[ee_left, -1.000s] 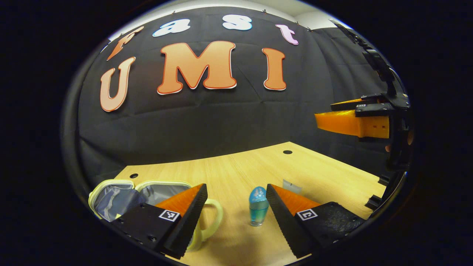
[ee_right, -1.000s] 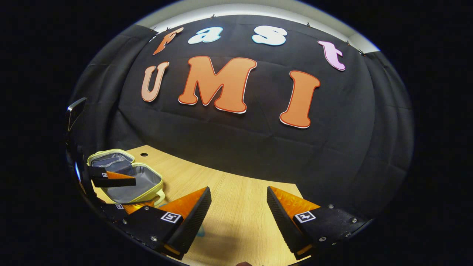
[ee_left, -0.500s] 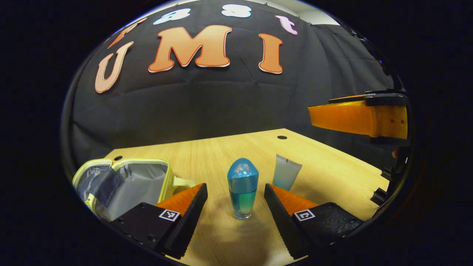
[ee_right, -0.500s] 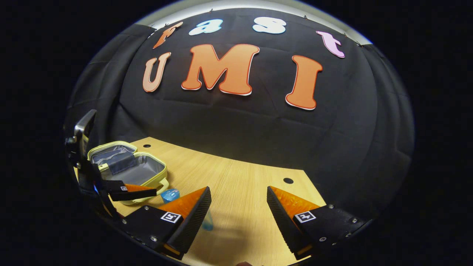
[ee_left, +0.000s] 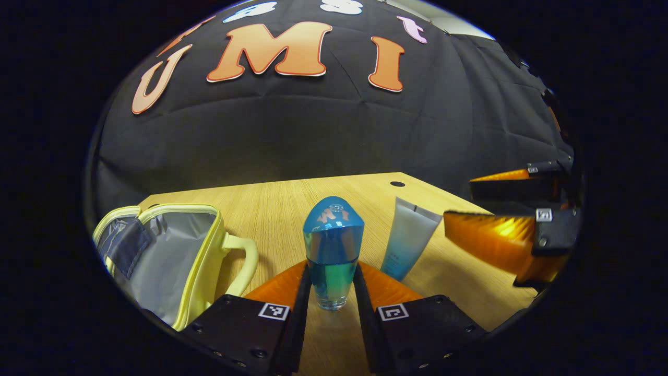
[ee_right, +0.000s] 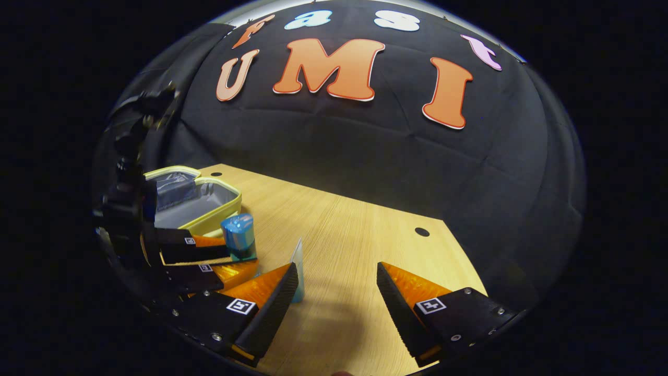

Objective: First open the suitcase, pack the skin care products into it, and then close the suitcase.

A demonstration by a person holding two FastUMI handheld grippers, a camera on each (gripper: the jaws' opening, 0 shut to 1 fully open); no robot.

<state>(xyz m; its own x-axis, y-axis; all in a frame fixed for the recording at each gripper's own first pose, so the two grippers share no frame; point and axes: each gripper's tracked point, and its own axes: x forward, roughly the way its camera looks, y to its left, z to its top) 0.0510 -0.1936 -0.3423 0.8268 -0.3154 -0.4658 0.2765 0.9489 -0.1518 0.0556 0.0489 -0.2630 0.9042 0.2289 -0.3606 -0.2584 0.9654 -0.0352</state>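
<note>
The left gripper is low over the worktop and points forward along it. Its jaws stand on both sides of the lower part of the blue bottle, and both fingers look to touch the glass, so it is grasping the bottle. In the right gripper view the same left gripper comes in from the left side, with its two fingers one above the other at the blue bottle.

The right gripper is held a little above the worktop, tilted down toward it. Its jaws are released, wide apart, with bare wood between them. In the left gripper view the right gripper comes in from the right edge, and its fingers are apart there too.

The worktop is light wood with fine grain and has small round dark holes near the far edge. Behind it hangs the black cloth wall of the booth.

The suitcase is a small pale yellow case with a grey lining and a curved handle. It lies open on the worktop, to the left of the bottle. In the right gripper view the suitcase is just behind the left gripper.

The blue bottle stands upright on the worktop, with a rounded blue cap and clear glass that shows blue-green liquid. The tube lies on the worktop just to the right of the bottle, white at the far end and blue at the near end. In the right gripper view the tube is just beside the right gripper's left finger.
</note>
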